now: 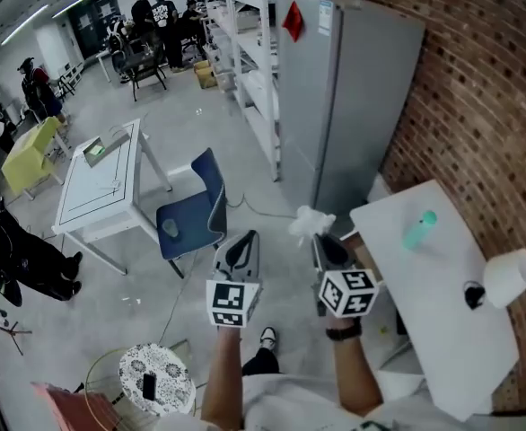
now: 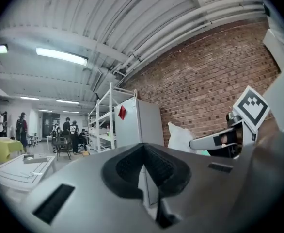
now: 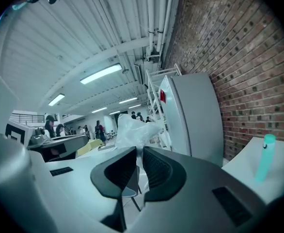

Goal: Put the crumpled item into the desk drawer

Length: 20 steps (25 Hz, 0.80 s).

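Note:
A crumpled white item (image 1: 310, 222) sticks up out of my right gripper (image 1: 322, 241), which is shut on it and held in the air left of the white desk (image 1: 460, 330). In the right gripper view the crumpled item (image 3: 130, 130) is pinched between the dark pads of the right gripper (image 3: 138, 168). My left gripper (image 1: 241, 243) hangs beside it, shut, with nothing in it. The left gripper (image 2: 143, 168) shows its pads together, with the crumpled item (image 2: 180, 137) off to its right. The drawer front is not plainly visible.
On the desk stand a teal bottle (image 1: 419, 229), a white paper roll (image 1: 509, 277) and a small black object (image 1: 472, 293). A grey cabinet (image 1: 348, 97) stands against the brick wall. A blue chair (image 1: 196, 212), a white table (image 1: 97, 180) and a round stool (image 1: 156, 377) lie to the left.

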Tool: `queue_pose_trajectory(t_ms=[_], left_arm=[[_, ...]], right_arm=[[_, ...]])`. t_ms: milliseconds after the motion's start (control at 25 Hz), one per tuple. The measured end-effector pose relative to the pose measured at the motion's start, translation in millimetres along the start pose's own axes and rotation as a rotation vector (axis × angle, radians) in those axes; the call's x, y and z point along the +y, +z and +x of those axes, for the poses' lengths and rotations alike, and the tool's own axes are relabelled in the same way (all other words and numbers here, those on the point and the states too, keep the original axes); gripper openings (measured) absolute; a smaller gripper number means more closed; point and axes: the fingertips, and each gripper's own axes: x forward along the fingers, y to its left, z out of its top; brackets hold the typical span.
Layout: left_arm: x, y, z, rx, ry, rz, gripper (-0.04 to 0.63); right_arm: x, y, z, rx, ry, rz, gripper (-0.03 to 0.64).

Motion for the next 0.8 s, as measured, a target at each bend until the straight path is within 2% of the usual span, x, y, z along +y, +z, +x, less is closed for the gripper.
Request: queue_pose_trajectory(t_ms=[160, 360, 640, 800], left_arm=[[14.8, -0.1, 56.9, -0.010, -0.097, -0.005, -0.003], [12.7, -19.4, 113.7, 0.018, -0.239, -0.005, -0.004], [-27.1, -45.1, 187.3, -0.002, -0.457, -0.008, -0.003], [-72.2, -73.1, 217.5, 0.046, -0.552, -0.032, -0.003]], right_arm=[[-13.5, 5.7, 46.6, -0.002, -0.063, 0.017, 0.032], [-42.7, -3.2, 76.6, 0.002, -0.179, 0.058, 0.032], [-103.1, -39.6, 73.5, 0.021, -0.363, 0.117, 0.032], [-152.3, -69.2, 53.2, 0.071, -0.461, 0.138, 0.032]])
